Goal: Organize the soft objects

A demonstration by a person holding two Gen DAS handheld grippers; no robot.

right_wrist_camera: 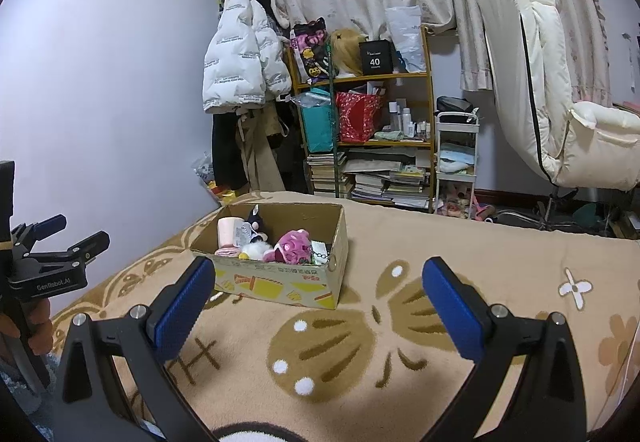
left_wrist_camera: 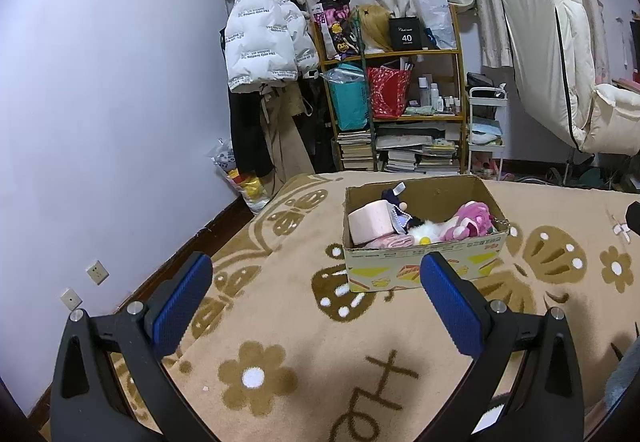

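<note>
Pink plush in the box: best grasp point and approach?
Probably from above, through the cardboard box's open top, since its walls block any side approach. Pinch the pink plush across its rounded upper bulge, which sits highest among the toys. The right gripper is open and nearer that end.

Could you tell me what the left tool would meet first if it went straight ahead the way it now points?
Probably the cardboard box of soft toys on the blanket; the open left tool points slightly left of its centre, so depth is uncertain.
</note>
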